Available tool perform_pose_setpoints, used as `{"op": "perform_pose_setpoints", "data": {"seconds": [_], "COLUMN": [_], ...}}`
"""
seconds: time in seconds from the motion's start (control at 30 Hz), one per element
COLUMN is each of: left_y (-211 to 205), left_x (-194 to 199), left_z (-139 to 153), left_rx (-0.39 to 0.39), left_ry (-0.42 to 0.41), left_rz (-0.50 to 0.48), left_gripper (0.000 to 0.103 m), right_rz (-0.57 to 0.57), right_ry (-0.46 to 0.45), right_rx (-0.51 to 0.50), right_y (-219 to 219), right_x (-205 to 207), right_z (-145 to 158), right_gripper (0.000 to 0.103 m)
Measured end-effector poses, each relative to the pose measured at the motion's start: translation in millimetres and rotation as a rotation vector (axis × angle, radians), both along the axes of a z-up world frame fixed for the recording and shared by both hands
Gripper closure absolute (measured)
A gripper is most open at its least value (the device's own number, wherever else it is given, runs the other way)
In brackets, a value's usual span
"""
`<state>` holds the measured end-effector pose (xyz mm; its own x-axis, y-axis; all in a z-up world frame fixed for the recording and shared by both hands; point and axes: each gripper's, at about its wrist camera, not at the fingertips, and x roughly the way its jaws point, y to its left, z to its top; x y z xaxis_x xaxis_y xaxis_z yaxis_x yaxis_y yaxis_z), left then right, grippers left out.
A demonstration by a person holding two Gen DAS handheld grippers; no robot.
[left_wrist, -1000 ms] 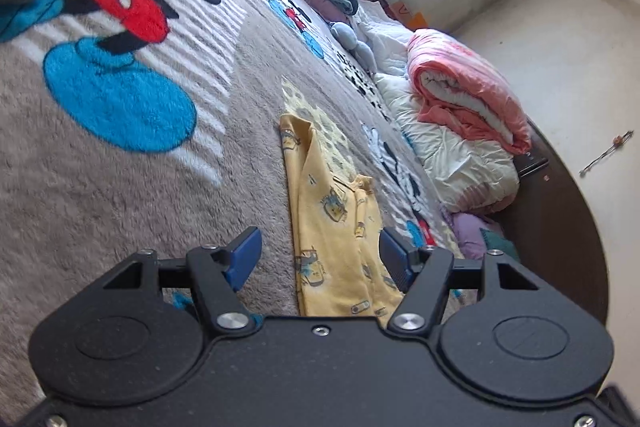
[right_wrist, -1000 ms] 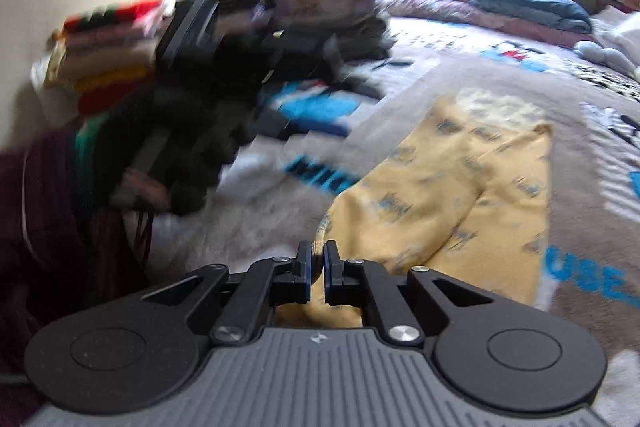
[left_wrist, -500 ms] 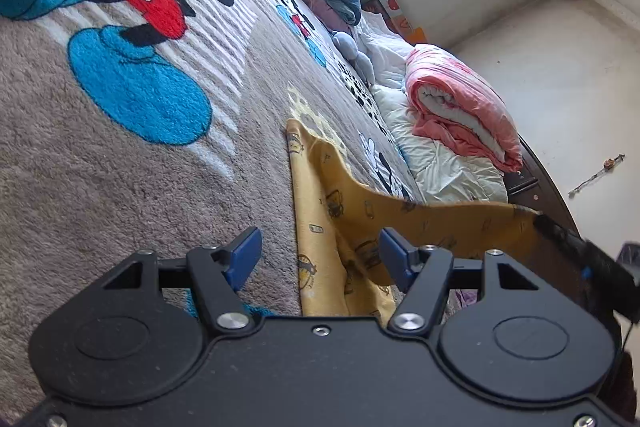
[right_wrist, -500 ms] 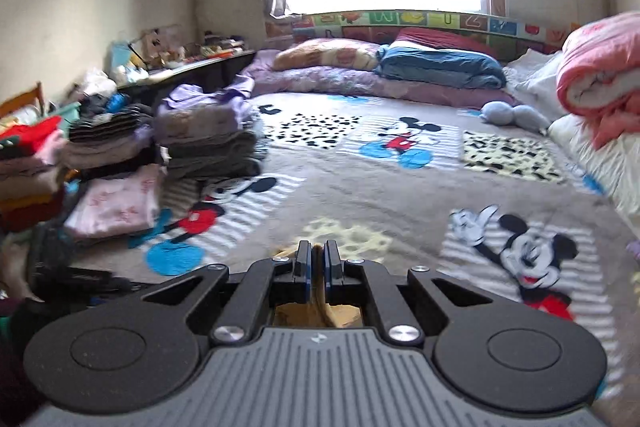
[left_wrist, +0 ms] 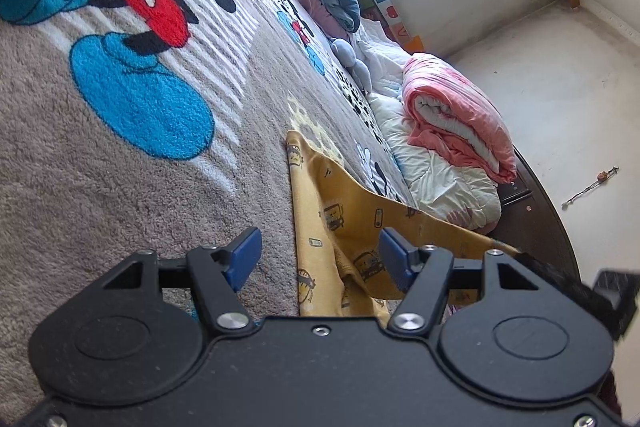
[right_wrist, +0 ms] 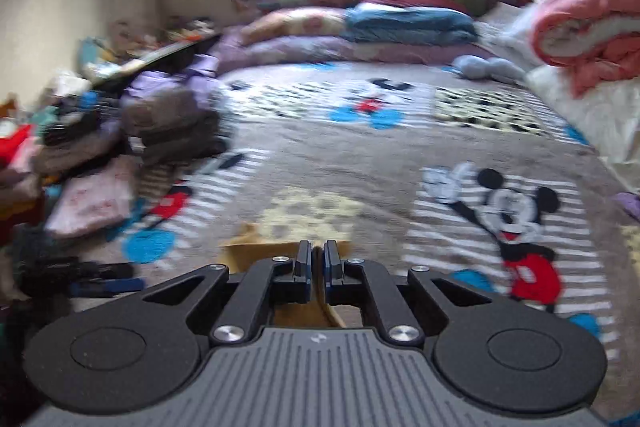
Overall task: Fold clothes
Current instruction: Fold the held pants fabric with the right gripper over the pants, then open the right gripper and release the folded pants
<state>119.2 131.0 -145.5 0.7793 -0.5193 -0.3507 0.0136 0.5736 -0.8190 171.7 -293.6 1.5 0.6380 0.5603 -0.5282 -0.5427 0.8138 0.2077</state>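
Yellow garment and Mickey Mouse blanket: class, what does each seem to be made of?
Yellow garment: thin, matte woven or knit fabric, probably cotton; it drapes and creases softly. Mickey Mouse blanket: thick plush fleece, likely synthetic; fuzzy pile shows clearly.

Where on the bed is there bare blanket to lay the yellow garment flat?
Bare blanket lies ahead of the right gripper, between the clothes piles and the pink quilt. The piles' side is crowded.
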Motion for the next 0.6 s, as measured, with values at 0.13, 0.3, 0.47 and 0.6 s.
{"op": "perform_pose_setpoints", "data": {"seconds": [0.13,0.3,0.47,0.6], "left_y": [-3.0,-5.5,-3.0,-4.0], "left_x": [1.7,2.1,0.7,2.6], "left_z": [-1.5,-3.3,-3.3,-3.6], "left_rx": [0.000,0.004,0.000,-0.002], "left_ry": [0.005,0.011,0.009,0.009], "left_rz": [-0.007,-0.014,-0.010,-0.017], "left_gripper": [0.039,0.039,0.039,0.039], "right_rz": [0.137,0.291,0.365,0.399], "right_ry": [-0.021,-0.042,-0.024,-0.041], "right_rx": [0.018,-0.104,-0.172,-0.195], "right_y": [20.4,72.0,106.1,117.2], "right_x": [-47.4,-91.5,-109.5,-116.4], "right_z": [-12.5,-41.9,-69.4,-76.4], "right_gripper": [0.095,0.095,0.095,0.095]}}
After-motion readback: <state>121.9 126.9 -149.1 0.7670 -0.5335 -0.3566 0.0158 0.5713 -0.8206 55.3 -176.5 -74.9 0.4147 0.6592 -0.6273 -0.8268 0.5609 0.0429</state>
